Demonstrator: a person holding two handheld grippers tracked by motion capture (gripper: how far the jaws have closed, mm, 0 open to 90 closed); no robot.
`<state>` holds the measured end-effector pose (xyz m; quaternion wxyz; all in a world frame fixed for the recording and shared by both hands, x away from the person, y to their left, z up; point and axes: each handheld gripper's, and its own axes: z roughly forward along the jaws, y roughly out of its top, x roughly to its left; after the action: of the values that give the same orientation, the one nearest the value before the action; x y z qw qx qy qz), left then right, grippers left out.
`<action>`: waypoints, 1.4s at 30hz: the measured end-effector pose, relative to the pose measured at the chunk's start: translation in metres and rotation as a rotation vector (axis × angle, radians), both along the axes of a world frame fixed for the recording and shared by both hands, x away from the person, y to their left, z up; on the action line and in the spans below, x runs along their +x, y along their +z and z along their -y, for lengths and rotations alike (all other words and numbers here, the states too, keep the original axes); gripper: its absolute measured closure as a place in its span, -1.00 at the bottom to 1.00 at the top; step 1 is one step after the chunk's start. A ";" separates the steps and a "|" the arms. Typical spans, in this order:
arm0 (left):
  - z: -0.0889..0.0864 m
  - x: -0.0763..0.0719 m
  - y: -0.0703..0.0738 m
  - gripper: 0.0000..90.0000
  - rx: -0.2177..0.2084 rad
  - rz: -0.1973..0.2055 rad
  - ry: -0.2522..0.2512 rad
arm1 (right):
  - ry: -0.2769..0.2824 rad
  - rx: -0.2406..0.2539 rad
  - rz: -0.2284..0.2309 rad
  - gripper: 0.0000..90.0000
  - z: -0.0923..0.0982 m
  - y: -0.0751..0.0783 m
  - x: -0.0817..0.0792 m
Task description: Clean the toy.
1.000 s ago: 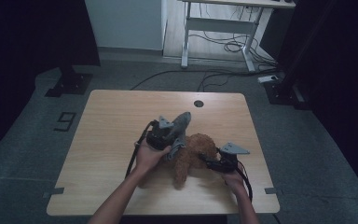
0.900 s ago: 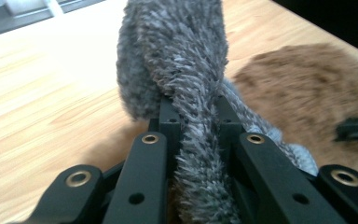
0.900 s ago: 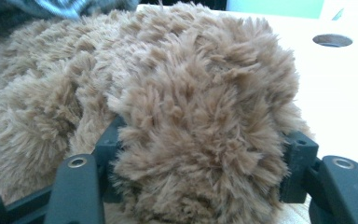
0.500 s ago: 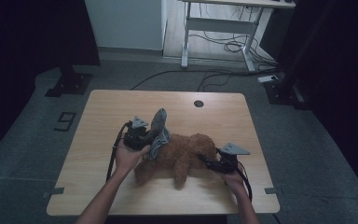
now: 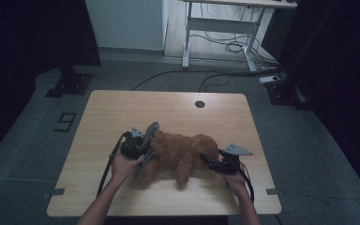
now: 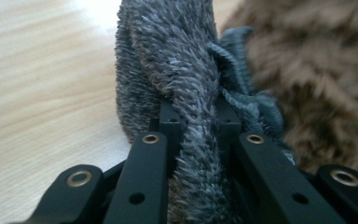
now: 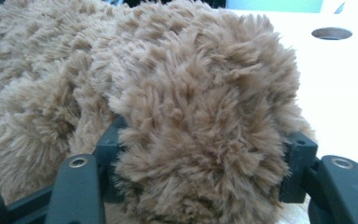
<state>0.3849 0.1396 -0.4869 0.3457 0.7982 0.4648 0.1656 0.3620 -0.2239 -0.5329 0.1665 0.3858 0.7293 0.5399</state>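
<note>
A brown plush bear [image 5: 183, 151] lies on its side across the wooden table [image 5: 168, 108]. At its left end my left gripper [image 5: 145, 144] is shut on a grey fuzzy piece of cloth [image 5: 152, 128] that stands up beside the bear. In the left gripper view the grey cloth [image 6: 186, 70] is pinched between the black jaws of the left gripper [image 6: 198, 116], with the bear's fur [image 6: 317, 84] just to the right. My right gripper [image 5: 210, 162] is shut on the bear's right end. In the right gripper view a thick lobe of brown bear fur [image 7: 200, 93] bulges between the jaws of the right gripper [image 7: 207, 144].
A round cable hole [image 5: 199, 103] sits near the table's far edge. Bare wood lies to the left of and behind the bear. A white desk frame [image 5: 220, 28] and floor cables [image 5: 229, 47] are beyond the table. Both forearms come in over the near edge.
My left hand has carried the grey cloth leftward and down, from above the bear's middle to its left end. The right hand and the bear's right end have stayed put.
</note>
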 end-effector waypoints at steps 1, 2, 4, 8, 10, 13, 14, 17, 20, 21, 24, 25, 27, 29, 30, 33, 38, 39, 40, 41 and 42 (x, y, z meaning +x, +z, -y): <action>-0.001 0.000 0.000 0.75 -0.013 -0.007 0.002 | 0.000 -0.002 0.001 -0.18 0.000 0.000 0.000; -0.002 0.001 0.000 0.74 -0.026 -0.015 0.004 | -0.003 0.001 0.000 -0.17 -0.001 0.000 0.000; -0.004 0.002 0.001 0.74 -0.052 -0.026 0.007 | -0.006 -0.001 0.005 -0.14 -0.002 0.000 0.000; -0.001 0.005 0.006 0.75 -0.073 -0.023 0.016 | -0.013 -0.044 0.039 -0.06 -0.008 0.004 0.000; 0.001 0.009 0.013 0.76 -0.073 0.007 0.023 | -0.038 -0.089 0.081 -0.04 -0.015 0.006 0.003; 0.001 0.017 0.024 0.76 -0.094 0.029 0.036 | -0.075 -0.114 0.108 -0.04 -0.020 0.005 0.012; 0.000 0.018 0.027 0.75 -0.095 0.031 0.038 | -0.081 -0.113 0.110 -0.05 -0.020 0.004 0.015; -0.001 0.020 0.041 0.75 -0.104 0.057 0.031 | -0.068 -0.098 0.105 -0.09 -0.016 0.003 0.017; 0.001 0.019 0.063 0.75 -0.139 0.106 0.015 | -0.037 -0.086 0.101 -0.13 -0.010 0.001 0.015; 0.003 0.018 0.068 0.75 -0.153 0.121 0.008 | -0.030 -0.083 0.095 -0.14 -0.008 0.001 0.014; 0.019 0.018 0.088 0.75 -0.156 0.153 -0.037 | -0.019 -0.077 0.089 -0.15 -0.006 0.000 0.012; 0.026 0.019 0.091 0.75 -0.147 0.157 -0.048 | -0.016 -0.076 0.090 -0.16 -0.005 0.000 0.011; 0.038 0.023 0.093 0.74 -0.127 0.150 -0.066 | -0.013 -0.077 0.083 -0.16 -0.005 0.000 0.011; 0.051 0.029 0.087 0.74 -0.121 0.110 -0.084 | -0.011 -0.075 0.080 -0.16 -0.004 0.000 0.011; 0.055 0.031 0.084 0.74 -0.122 0.090 -0.091 | -0.009 -0.074 0.077 -0.17 -0.004 0.000 0.010; 0.065 0.030 0.068 0.74 -0.085 0.068 -0.108 | -0.006 -0.065 0.064 -0.19 -0.002 -0.001 0.011; 0.073 0.017 0.050 0.75 0.021 0.088 -0.146 | -0.010 -0.040 0.023 -0.40 0.000 0.000 0.011; 0.073 0.013 0.048 0.75 0.023 0.095 -0.151 | -0.006 -0.033 0.007 -0.47 0.001 0.001 0.010; 0.071 0.009 0.046 0.75 0.014 0.096 -0.157 | -0.002 -0.022 -0.012 -0.55 0.002 0.002 0.010; 0.069 0.006 0.045 0.75 0.007 0.096 -0.159 | 0.008 -0.015 -0.040 -0.62 0.005 0.004 0.010; 0.067 0.003 0.043 0.75 -0.006 0.096 -0.164 | 0.017 -0.013 -0.053 -0.66 0.007 0.006 0.009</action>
<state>0.3875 0.0721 -0.4438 0.3825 0.8236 0.3812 0.1737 0.3713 -0.2309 -0.5273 0.1450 0.3927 0.7402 0.5262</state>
